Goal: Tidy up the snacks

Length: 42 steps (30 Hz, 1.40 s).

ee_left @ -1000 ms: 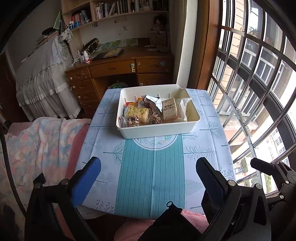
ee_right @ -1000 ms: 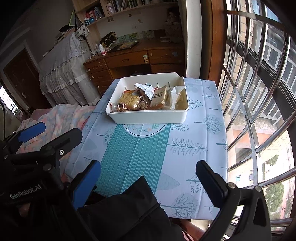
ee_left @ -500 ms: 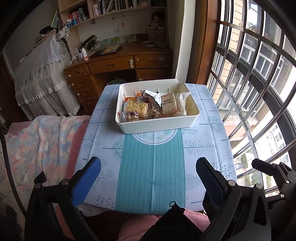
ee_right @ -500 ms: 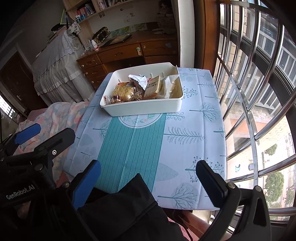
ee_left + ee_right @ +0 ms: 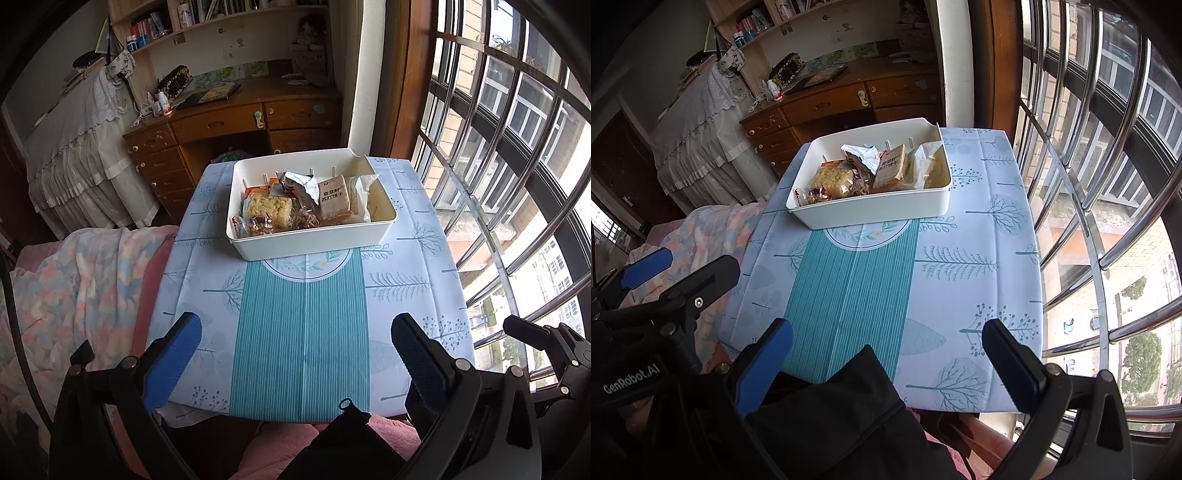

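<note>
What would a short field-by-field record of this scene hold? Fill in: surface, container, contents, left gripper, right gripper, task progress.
surface: table with tree-print cloth
container: white bin at the far half of the table
contents: snack packets piled together, among them a tan cracker pack, a yellow puffed snack and a silver wrapper
left gripper: open, holds nothing, over the near table edge
right gripper: open, holds nothing, over the near table edge
task progress: all visible snacks lie in the bin
</note>
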Tool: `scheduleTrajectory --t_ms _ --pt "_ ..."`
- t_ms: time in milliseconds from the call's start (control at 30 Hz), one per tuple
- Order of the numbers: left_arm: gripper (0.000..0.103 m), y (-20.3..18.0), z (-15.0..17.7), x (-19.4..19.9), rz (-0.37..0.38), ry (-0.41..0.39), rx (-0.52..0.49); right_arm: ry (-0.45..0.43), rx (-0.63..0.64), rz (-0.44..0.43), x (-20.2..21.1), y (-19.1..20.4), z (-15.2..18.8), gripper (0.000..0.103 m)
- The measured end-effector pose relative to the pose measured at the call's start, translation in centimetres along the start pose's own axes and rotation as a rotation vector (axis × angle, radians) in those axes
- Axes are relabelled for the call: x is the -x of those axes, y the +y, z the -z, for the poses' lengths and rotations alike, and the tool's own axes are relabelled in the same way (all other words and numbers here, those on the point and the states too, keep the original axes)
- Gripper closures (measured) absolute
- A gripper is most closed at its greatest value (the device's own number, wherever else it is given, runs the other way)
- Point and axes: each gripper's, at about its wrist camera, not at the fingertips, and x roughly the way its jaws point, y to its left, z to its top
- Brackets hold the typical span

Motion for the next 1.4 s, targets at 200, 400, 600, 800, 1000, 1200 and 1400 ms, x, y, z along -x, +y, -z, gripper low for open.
scheduleTrajectory --t_ms 200,400,600,800,1000,1200,1400 --pt "0.001 0.3 0.6 -0.4 -0.003 0.017 0.002 0.014 0.001 -0.011 -0.3 0.2 0.0 0.0" --pt "0.001 0.9 0.7 -0.7 0.005 0.039 0.002 0.024 0.0 -0.011 -0.6 0.3 0.0 0.0" --pt "0.001 1.3 0.8 -0.9 0.021 0.053 0.001 0.039 -0.005 -0.004 -0.8 0.5 0.3 0.0" --pt "0.001 1.5 0.7 -1.2 0.026 0.059 0.004 0.051 -0.007 0.004 -0.9 0.6 0.4 0.0" --pt "0.001 1.7 0.8 -1.3 0.029 0.064 0.008 0.057 -0.005 0.008 -1.0 0.8 0.4 0.0" --pt "0.001 1.8 0.8 -1.3 0.029 0.064 0.008 0.056 -0.006 0.008 -1.0 0.8 0.4 0.0" --pt "0.001 1.8 0.8 -1.3 0.029 0.064 0.008 0.056 -0.005 0.008 -1.0 0.9 0.4 0.0"
